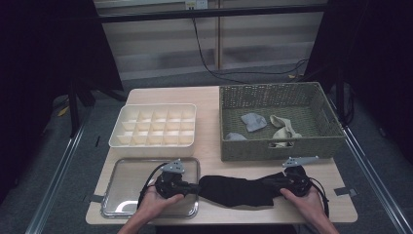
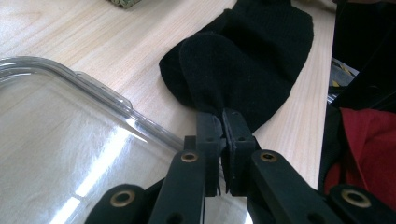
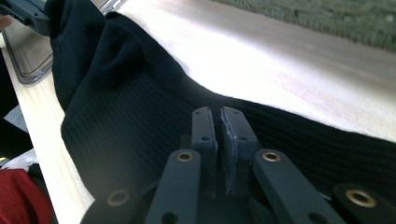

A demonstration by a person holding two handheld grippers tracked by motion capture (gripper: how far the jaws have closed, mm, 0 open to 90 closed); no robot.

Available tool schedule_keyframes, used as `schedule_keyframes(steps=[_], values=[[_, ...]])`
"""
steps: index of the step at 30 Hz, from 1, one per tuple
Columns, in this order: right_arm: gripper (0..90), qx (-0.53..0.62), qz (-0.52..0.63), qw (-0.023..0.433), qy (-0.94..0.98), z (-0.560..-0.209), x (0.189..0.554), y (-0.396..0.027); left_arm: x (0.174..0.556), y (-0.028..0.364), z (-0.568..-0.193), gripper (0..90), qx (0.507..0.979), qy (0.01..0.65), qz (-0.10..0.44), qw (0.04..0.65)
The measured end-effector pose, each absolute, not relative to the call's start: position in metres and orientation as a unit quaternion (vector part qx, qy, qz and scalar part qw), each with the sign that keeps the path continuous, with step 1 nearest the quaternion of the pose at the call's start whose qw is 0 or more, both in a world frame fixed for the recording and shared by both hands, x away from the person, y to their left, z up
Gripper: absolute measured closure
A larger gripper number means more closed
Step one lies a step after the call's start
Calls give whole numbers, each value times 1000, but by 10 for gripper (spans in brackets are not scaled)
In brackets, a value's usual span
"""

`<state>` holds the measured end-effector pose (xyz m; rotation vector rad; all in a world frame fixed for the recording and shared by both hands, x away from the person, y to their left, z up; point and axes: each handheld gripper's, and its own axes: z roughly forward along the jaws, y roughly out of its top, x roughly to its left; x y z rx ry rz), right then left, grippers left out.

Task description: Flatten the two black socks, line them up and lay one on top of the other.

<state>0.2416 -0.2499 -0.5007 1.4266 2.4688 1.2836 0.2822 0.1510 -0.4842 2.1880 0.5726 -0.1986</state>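
Black sock (image 1: 237, 190): flat on table (image 1: 209, 97), six o'clock of wicker basket (image 1: 280, 148), three o'clock of clear tray (image 1: 113, 207). My left gripper (image 1: 196, 186) pinches its toe; my right gripper (image 1: 276, 184) is clamped on its cuff.

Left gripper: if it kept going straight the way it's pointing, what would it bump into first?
The left gripper points right, shut on the black sock. Straight on lies more sock, then probably the right gripper.
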Motion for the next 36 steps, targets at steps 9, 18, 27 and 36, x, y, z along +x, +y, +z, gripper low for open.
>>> schedule_keyframes(steps=[9, 18, 27, 36], values=[[864, 465, 458, 14, 757, -481, 235, -262, 280, 152, -481, 871, 870, 223, -83, 432], [872, 487, 483, 47, 726, -463, 235, -292, 284, 147, -472, 876, 863, 222, -73, 448], [875, 516, 474, 64, 710, -470, 237, -321, 297, 125, -478, 876, 864, 225, -78, 444], [844, 517, 455, 52, 723, -486, 239, -321, 298, 119, -487, 765, 871, 231, -74, 427]])
